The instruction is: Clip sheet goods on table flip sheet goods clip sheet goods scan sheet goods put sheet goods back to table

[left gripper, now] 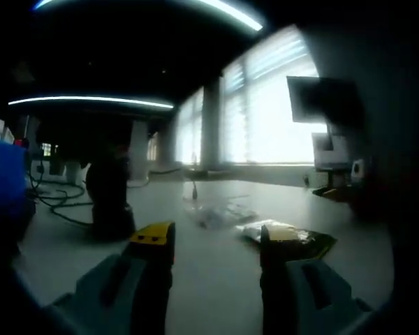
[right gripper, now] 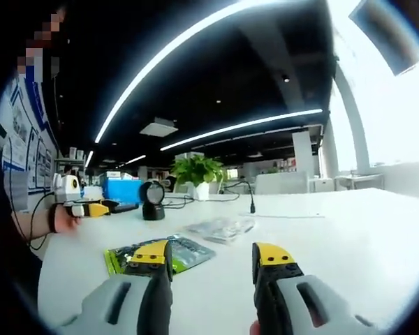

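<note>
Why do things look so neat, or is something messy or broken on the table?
Nothing stands out. The green packet and the clear packet lie flat on the white table, the scanner stands upright, and both grippers hang open over the table, holding nothing.

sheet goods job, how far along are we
Nothing looks done yet. The green packet and the clear packet both lie flat on the table, unclipped. Both the right gripper and the left gripper are open and empty. Clipping, flipping, scanning at the scanner and returning remain.
</note>
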Available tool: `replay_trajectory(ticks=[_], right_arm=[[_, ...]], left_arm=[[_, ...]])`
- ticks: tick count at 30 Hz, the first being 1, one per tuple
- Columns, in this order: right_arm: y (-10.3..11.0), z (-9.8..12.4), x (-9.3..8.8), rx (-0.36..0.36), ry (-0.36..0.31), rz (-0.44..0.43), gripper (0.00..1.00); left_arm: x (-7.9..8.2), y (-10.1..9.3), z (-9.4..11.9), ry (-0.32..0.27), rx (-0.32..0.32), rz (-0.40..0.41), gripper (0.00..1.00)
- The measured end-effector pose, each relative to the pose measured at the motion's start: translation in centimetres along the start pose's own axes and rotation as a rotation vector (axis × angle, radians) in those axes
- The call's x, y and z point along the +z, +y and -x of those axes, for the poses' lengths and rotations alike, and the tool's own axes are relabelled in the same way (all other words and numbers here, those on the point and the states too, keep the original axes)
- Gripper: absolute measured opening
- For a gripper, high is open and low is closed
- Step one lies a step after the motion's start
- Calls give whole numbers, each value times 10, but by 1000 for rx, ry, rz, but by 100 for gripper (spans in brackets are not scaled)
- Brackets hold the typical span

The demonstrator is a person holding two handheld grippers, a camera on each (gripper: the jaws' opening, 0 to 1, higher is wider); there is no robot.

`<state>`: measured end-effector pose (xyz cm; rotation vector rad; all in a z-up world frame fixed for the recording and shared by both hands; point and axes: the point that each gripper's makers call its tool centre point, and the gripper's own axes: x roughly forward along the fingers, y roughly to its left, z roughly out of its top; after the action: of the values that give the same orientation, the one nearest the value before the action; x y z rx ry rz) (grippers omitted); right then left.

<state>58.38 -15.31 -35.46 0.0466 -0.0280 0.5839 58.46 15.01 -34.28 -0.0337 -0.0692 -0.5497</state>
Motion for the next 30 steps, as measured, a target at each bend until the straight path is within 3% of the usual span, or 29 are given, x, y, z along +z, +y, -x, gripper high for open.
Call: replay_trajectory(ticks=[4,6,8,10,15,18,22,30], right_arm=[[-2,0,0,0,-1,-13,45],[1,-3,-4,11,22,28,51],[-1,-3,-7,5,47,62,48],[-3,-2,-9,1,63,40,47],[-3,-1,-10,-7,78,39,54],[-3,0,-7,-15,60,21,55],[9,3,9,14,-18,29,54],[12,1,5,19,2,42,52]], left_arm=[[-1,1,0,4,5,0,42],[-1,1,0,4,5,-3,42],[-1,0,0,5,1,-5,42],[-1,0,0,6,0,-3,42],[-1,-2,-1,7,-7,-5,42],[-1,-4,-1,6,-15,-7,42],[-2,-7,-2,11,-26,-20,42],[-1,-8,-1,6,-32,-14,42]])
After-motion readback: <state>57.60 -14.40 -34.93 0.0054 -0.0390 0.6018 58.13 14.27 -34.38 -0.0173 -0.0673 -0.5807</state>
